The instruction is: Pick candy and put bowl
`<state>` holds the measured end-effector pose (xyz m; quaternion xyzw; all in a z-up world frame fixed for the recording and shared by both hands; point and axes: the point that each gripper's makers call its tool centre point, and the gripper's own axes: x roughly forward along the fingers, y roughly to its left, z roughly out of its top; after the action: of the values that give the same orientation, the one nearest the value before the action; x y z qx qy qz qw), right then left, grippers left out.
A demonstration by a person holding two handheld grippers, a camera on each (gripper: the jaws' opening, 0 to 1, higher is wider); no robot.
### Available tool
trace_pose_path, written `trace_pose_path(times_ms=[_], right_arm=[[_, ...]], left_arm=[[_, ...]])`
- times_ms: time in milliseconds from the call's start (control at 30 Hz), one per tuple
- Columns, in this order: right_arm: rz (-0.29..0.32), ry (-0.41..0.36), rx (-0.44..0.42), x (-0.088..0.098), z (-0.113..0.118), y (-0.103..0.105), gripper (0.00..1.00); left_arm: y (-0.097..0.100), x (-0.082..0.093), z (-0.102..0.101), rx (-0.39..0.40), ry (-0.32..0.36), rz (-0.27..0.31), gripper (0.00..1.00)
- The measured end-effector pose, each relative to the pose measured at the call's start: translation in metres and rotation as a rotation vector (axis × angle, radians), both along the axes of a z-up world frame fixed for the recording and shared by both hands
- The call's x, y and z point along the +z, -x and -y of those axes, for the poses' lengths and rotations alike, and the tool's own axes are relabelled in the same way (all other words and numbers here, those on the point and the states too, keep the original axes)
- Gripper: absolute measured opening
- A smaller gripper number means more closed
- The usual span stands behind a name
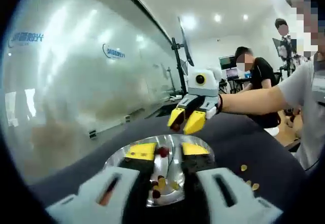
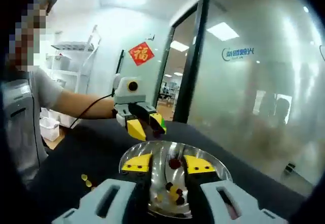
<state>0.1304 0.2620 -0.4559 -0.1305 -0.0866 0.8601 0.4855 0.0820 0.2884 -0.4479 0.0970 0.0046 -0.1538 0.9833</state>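
Frosted glass walls and a white ceiling with lights surround a dark table (image 1: 254,148) in both views.

At lower centre of each view sits one shiny metal bowl (image 1: 119,158), seen between that view's own yellow-tipped jaws. In the left gripper view the bowl holds at least four candies: one dark red piece (image 1: 163,152) near the jaw tips, and a yellow one and two or so dark ones lower down. In the right gripper view the same bowl (image 2: 218,168) shows one dark red candy (image 2: 174,163) up high and a small cluster of about four, yellow and dark, below it.

The left gripper (image 1: 167,150), its jaws set a middling way apart, hovers over the bowl with nothing between them; it appears again above the bowl in the right gripper view, where a dark candy (image 2: 158,130) sits beside its tip, though I cannot tell if it is pinched. The right gripper (image 2: 167,163) likewise has jaws apart and empty over the bowl; in the left gripper view its tips look nearly closed.

Loose yellow candies (image 1: 249,178) lie on the table at lower right of the left gripper view, about three; two (image 2: 85,179) show at lower left of the right gripper view.
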Motion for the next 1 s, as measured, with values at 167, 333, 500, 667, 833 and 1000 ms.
trace_pose_path(times_ms=[167,333,500,667,833,1000], right_arm=[[-0.052,-0.003,0.020,0.007,0.005,0.002,0.24],[-0.036,-0.002,0.025,0.008,0.011,0.006,0.23],[-0.111,-0.009,0.053,-0.004,0.045,0.011,0.23],[-0.162,0.119,0.093,-0.076,0.112,0.016,0.24],[-0.035,0.257,0.127,-0.122,0.141,0.036,0.24],[-0.059,0.298,0.142,-0.128,0.143,0.040,0.23]], left_arm=[[0.000,0.001,0.002,0.016,0.002,0.005,0.22],[0.005,0.006,0.009,-0.004,0.007,0.020,0.21],[0.038,-0.009,0.030,-0.068,0.001,0.007,0.21],[0.115,-0.103,0.066,-0.203,0.002,-0.230,0.20],[0.121,-0.125,0.067,-0.184,-0.026,-0.281,0.20],[0.113,-0.129,0.066,-0.158,-0.014,-0.278,0.20]])
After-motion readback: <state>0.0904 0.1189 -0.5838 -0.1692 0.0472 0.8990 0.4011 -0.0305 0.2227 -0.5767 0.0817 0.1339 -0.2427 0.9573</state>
